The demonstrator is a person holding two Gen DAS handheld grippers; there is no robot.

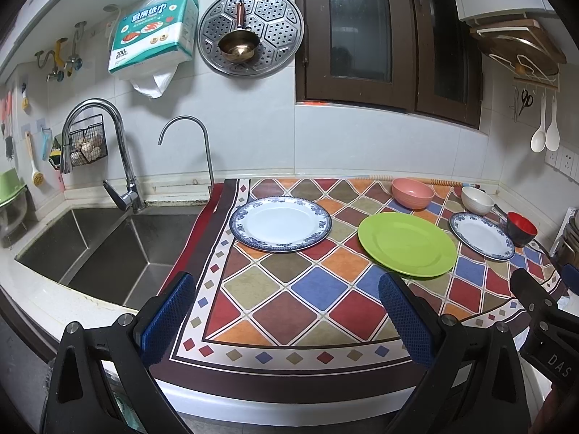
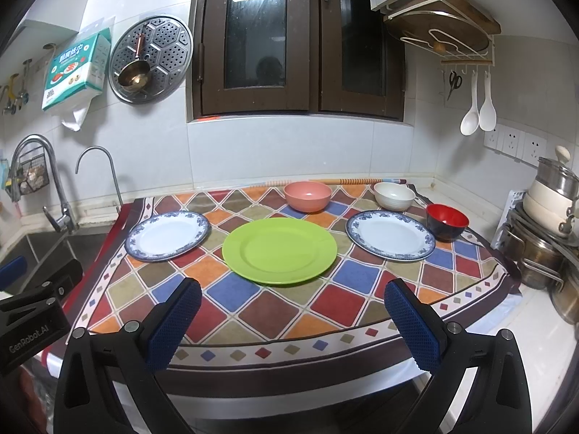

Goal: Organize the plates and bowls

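Note:
On the checkered cloth lie a green plate in the middle, a blue-rimmed white plate to its left and a second blue-rimmed plate to its right. Behind them stand a pink bowl, a white bowl and a red bowl. My left gripper hovers open near the cloth's front left, nothing between its fingers. My right gripper is open too, just in front of the green plate, holding nothing.
A double steel sink with two faucets lies left of the cloth. Stacked steel pots crowd the right counter edge. White spoons and a cutting-board rack hang on the right wall; a window is behind.

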